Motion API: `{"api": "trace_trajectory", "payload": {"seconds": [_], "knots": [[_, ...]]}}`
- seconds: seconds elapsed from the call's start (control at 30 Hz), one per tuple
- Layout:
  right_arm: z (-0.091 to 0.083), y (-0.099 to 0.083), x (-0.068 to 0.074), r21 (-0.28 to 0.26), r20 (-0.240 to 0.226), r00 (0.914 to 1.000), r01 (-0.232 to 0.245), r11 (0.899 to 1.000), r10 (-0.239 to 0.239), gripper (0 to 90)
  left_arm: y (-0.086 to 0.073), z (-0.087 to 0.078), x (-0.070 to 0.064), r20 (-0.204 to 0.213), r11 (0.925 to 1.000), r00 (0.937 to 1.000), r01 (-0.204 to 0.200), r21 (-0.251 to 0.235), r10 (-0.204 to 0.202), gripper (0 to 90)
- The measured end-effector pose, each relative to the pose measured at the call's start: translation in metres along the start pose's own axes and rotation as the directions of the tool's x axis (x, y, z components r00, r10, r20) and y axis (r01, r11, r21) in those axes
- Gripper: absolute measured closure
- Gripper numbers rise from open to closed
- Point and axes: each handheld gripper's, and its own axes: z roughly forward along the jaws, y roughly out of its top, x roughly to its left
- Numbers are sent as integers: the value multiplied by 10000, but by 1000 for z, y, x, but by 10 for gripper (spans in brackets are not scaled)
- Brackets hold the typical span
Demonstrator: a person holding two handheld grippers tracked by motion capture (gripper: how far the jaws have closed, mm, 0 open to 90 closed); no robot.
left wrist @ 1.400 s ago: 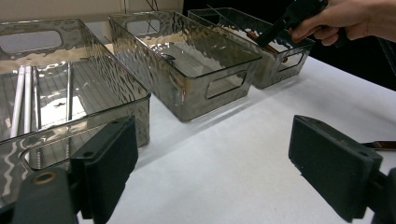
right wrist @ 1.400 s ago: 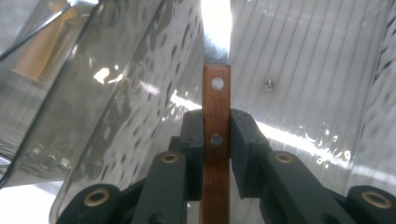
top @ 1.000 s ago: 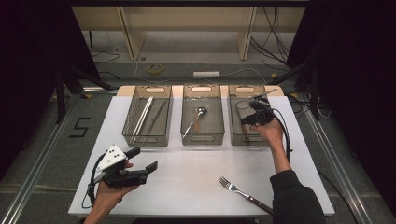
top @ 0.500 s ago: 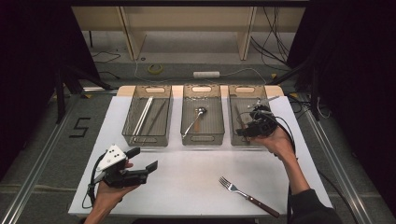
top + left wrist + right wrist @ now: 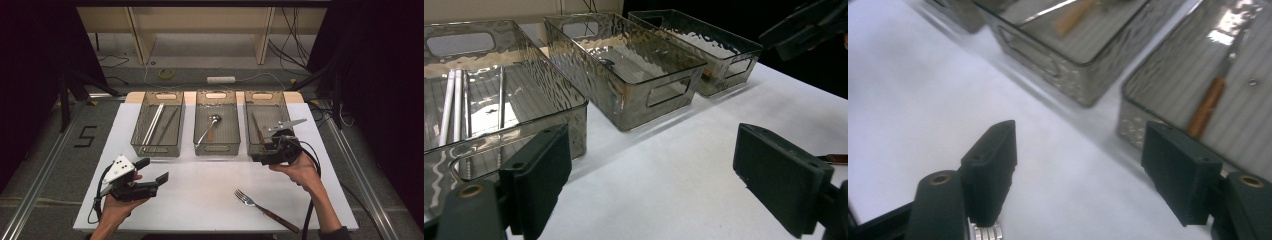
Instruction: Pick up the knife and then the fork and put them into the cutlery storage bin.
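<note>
A fork (image 5: 260,209) with a dark wooden handle lies on the white table (image 5: 200,200) at the front right. My right gripper (image 5: 259,156) hovers open and empty just in front of the right bin (image 5: 266,102), a little beyond the fork. In the right gripper view its jaws (image 5: 1078,135) stand wide over bare table, with a wooden-handled knife (image 5: 1207,107) inside that bin. My left gripper (image 5: 154,170) is held open and empty at the front left. Its jaws (image 5: 651,140) point toward the bins, and the fork's handle tip (image 5: 834,159) peeks past the right jaw.
Three smoky clear bins stand in a row at the back. The left bin (image 5: 159,125) holds long metal sticks (image 5: 454,105). In the middle bin (image 5: 216,102) lies a spoon (image 5: 209,127). The other gripper (image 5: 809,25) shows far off in the left gripper view.
My right gripper has drawn back from above the right bin toward the person, to the bin's front edge. The left gripper and the fork have stayed put.
</note>
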Motion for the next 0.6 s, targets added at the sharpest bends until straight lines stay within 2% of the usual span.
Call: {"api": "trace_trajectory", "payload": {"seconds": [0.27,0.6], "knots": [[-4,-18,7,345,20,10000,50,9994,-50,260,0,-1,0,-3,10000,10000,-32,-6,32,152],[-7,-34,16,1062,-26,9994,348,9937,-347,256,0,-1,-1,3,10000,10000,-43,-3,43,152]]}}
